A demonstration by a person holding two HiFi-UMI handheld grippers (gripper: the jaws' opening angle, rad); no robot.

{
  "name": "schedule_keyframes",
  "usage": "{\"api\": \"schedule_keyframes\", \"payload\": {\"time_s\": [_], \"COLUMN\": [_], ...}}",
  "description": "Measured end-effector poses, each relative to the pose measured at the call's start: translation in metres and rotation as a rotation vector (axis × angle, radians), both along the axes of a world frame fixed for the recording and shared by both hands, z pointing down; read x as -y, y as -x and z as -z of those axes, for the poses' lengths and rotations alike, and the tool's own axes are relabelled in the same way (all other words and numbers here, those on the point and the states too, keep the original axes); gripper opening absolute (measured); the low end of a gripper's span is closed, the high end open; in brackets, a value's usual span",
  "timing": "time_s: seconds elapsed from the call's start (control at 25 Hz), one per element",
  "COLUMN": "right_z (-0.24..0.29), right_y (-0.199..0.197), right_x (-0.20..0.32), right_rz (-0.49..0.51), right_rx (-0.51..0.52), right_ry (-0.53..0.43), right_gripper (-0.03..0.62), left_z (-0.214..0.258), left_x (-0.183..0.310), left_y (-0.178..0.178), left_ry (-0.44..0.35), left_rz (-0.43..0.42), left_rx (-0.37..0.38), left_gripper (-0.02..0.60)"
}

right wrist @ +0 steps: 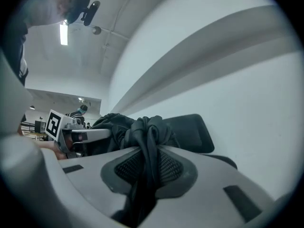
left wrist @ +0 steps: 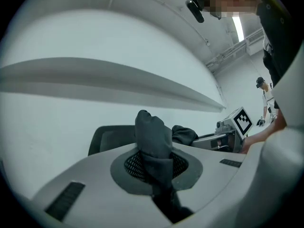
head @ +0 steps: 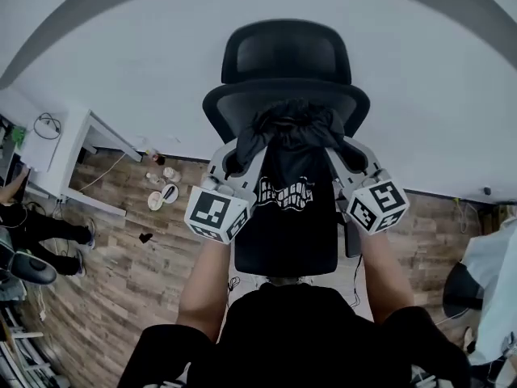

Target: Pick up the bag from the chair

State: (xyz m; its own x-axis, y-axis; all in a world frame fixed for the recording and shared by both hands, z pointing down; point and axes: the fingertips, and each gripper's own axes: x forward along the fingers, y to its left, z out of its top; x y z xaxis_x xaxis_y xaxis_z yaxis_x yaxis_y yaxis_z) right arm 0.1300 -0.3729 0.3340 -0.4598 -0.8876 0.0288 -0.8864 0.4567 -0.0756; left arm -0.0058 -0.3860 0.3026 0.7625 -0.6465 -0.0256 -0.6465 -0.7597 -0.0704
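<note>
While our left gripper (left wrist: 154, 163) and right gripper (right wrist: 145, 167) clamp the black bag (head: 287, 192) aloft before the office chair (head: 287, 55), we judge pickup nearly complete.

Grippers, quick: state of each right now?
Left gripper: closed on a bunched top corner of the black fabric bag with white print.
Right gripper: closed on the same bag's other top corner.

Bag (head: 287, 192) matt black cloth; chair (head: 287, 55) mesh; floor (head: 121, 241) wood.
</note>
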Motion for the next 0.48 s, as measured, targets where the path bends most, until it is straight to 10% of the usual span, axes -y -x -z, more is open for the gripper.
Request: {"api": "schedule_keyframes", "payload": {"time_s": [0.48], "right_z": [0.105], "right_y": [-0.013], "right_x": [0.006], "right_rz": [-0.016], "right_rx": [0.007], "right_ry": [-0.187], "right_gripper": [0.084], "left_z": [0.105], "left_x": [-0.001], "left_y": [-0.012], "left_ry": [-0.188], "left_rz": [-0.028], "left_rx": [-0.045], "left_gripper": [0.052]}}
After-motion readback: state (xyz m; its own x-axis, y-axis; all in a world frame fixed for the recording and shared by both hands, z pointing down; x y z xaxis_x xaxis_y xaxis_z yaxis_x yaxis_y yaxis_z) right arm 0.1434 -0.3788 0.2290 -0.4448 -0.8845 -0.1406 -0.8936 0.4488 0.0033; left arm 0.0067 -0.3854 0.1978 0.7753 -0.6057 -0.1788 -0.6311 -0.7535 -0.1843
